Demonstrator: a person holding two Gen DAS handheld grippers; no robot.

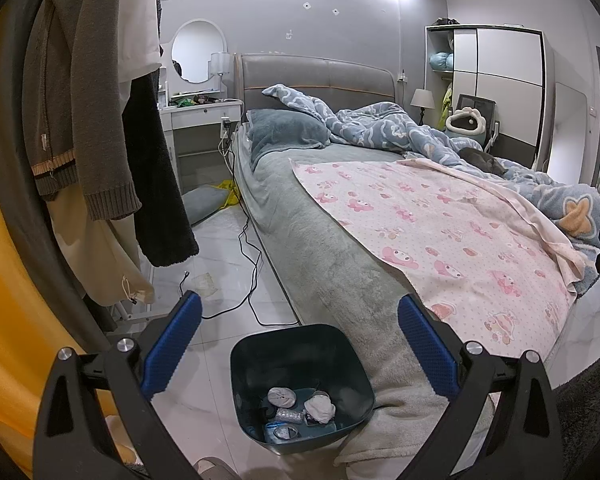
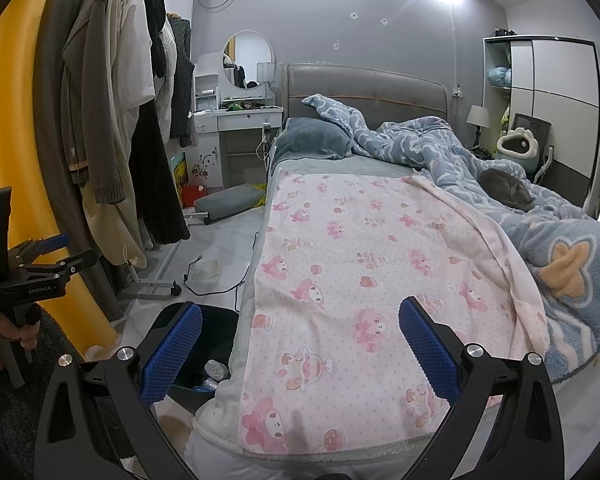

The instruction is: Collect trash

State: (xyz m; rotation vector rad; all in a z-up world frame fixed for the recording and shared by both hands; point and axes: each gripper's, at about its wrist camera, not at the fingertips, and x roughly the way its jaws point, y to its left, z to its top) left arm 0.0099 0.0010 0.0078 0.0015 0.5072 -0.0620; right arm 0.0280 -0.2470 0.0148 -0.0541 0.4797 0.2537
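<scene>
Both tongs gape apart, holding nothing. The left tongs (image 1: 300,340) hover over the dark teal square plastic bin (image 1: 300,380) on the floor beside the bed, crumpled white tissue wads (image 1: 319,408) inside. The right tongs (image 2: 300,340) hang above the pink cartoon-print sheet (image 2: 360,260).

This is a bedroom in a home. A bed (image 2: 380,240) with a padded headboard (image 2: 364,88), a pillow (image 1: 288,132), a rumpled blue duvet (image 2: 440,148) and a pink cartoon-print sheet (image 1: 440,232) fills most of the room, and a cat (image 2: 504,192) lies curled on the covers. Clothes (image 2: 116,112) hang on a rack at the left, a white dressing table (image 2: 240,120) with a round mirror (image 2: 248,58) stands beside the headboard, and a wardrobe (image 1: 500,80) and a bedside lamp (image 1: 422,100) stand on the far side.
</scene>
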